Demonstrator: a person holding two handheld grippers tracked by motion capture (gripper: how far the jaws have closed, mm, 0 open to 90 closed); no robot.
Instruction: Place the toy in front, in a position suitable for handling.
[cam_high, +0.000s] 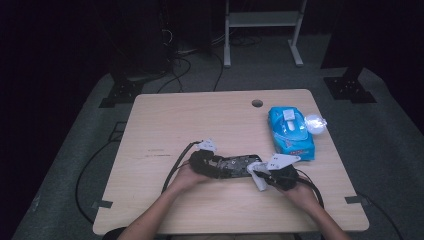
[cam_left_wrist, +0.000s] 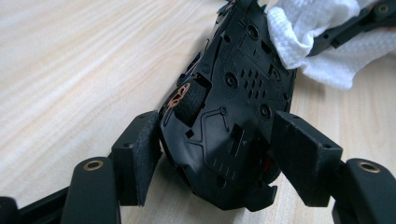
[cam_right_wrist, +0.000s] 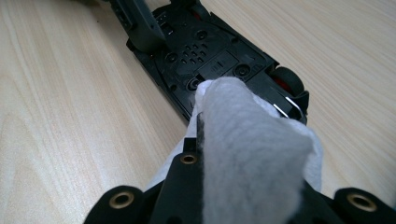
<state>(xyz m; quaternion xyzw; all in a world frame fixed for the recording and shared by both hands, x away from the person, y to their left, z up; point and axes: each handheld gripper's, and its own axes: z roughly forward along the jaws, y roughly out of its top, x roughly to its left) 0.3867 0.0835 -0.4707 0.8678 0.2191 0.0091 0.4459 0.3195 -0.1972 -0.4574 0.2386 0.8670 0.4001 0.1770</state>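
One blue wipes pack (cam_high: 291, 132) sits beyond the toy car (cam_high: 235, 166) in the high view.

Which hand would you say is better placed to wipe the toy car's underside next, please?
Right: the right gripper is shut on the white wipe, which touches the toy car underside; the left gripper steadies it.

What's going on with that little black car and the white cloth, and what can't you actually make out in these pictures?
- Toy car, left gripper view: its top side faces away; the underside shows.
- Right gripper, right gripper view: the white wipe wraps the jaw tips.
- Blue wipes pack, high view: label print too small to read.
- Left gripper, high view: jaws too small and dark against the car.
- Clear object beside the pack: too blurred to name.
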